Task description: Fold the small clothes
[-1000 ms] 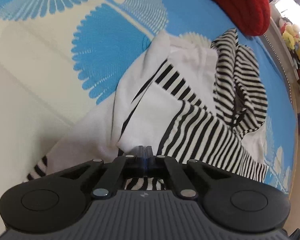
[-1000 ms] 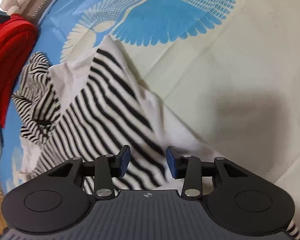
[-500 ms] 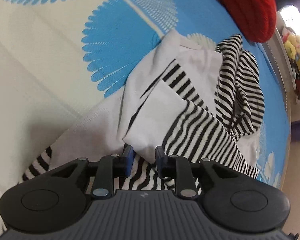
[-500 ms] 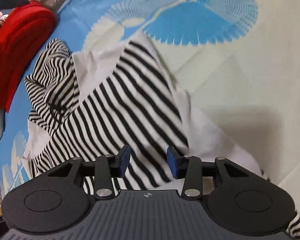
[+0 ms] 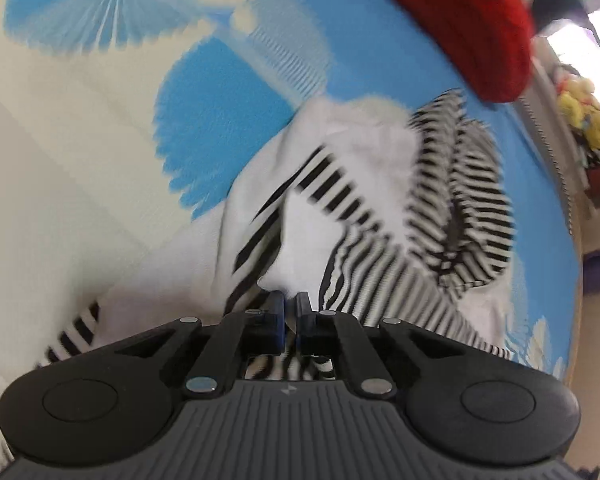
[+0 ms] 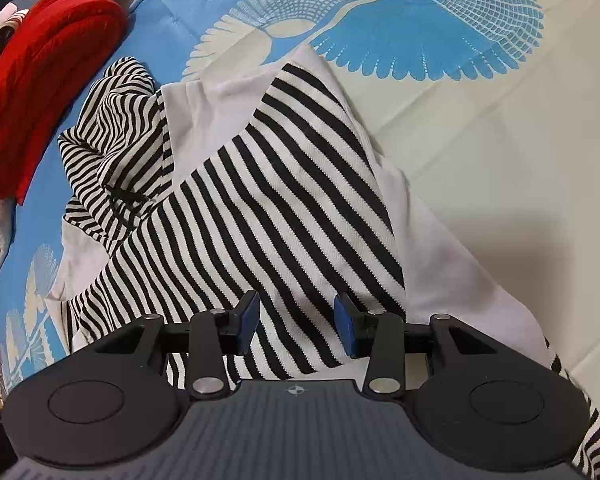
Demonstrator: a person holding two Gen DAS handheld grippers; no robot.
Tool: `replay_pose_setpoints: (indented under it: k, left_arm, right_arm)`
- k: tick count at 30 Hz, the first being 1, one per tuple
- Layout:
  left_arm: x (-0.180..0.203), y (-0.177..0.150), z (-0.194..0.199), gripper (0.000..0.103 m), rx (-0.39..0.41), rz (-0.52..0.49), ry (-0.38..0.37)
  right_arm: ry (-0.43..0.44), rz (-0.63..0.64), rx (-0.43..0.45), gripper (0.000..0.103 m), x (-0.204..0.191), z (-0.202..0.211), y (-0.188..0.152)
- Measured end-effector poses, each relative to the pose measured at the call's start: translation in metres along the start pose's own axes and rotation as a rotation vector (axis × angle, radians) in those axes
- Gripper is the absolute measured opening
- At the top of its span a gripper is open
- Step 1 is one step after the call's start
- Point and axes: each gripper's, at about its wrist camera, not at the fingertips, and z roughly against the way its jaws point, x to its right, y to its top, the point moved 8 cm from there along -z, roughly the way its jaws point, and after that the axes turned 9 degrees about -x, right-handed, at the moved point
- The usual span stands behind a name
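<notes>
**Left wrist view: thin pinch on a corner, other gripper unengaged**

Left wrist view puts the black-and-white striped knit garment with white panels [image 5: 364, 216] across the centre and right of the frame, rumpled on the blue-and-cream fan-patterned bedspread [image 5: 220, 120]. The left gripper [image 5: 290, 312] has its jaws pinched onto a white folded corner at lower centre. That bite looks shallow; if the cloth is dragged, the corner could slip free and the fold collapse. The frame is smeared, so the grip depth is hard to judge.

Right wrist view shows the right gripper [image 6: 296, 320] half open above the striped panel [image 6: 284, 208], holding nothing, so nothing pins the far side and the whole garment may slide.

A red ribbed knit [image 5: 460, 16] lies close at upper right; a wide swing could snag it.

Half a second ago the left jaws stood apart over the same corner; now they are closed on it.
</notes>
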Motion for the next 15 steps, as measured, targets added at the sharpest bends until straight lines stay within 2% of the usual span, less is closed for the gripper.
replay_pose_setpoints:
  k: [2,6,8,9,11,12,13,15]
  left_arm:
    - [0.002,-0.006,0.011,0.005,0.013,-0.005,0.013]
    - [-0.018,-0.014,-0.001,0.007,-0.047,0.03,0.14]
    - [-0.017,-0.008,0.003,0.007,-0.01,-0.006,0.182]
    - [-0.009,-0.003,0.01,0.007,0.041,-0.06,0.189]
    - [0.012,-0.001,0.015,0.016,0.087,-0.175,0.154]
    - [0.017,-0.003,0.012,0.02,0.08,-0.218,0.139]
    - [0.02,-0.005,0.005,0.02,0.057,-0.241,0.129]
    - [0.012,-0.013,-0.014,0.02,-0.017,-0.237,0.134]
  right_arm:
    - [-0.011,-0.007,0.003,0.043,0.004,-0.001,0.001]
    - [-0.082,-0.017,0.012,0.042,0.02,-0.005,0.005]
    - [-0.084,-0.036,0.006,0.038,0.027,-0.008,0.007]
    - [-0.09,-0.045,0.01,0.034,0.029,-0.007,0.008]
    - [-0.109,-0.052,0.032,0.034,0.03,-0.002,0.009]
    - [-0.126,-0.045,0.053,0.036,0.028,0.003,0.01]
    - [-0.144,-0.035,0.075,0.038,0.026,0.007,0.011]
    - [-0.138,0.002,0.116,0.04,0.018,0.013,0.014]
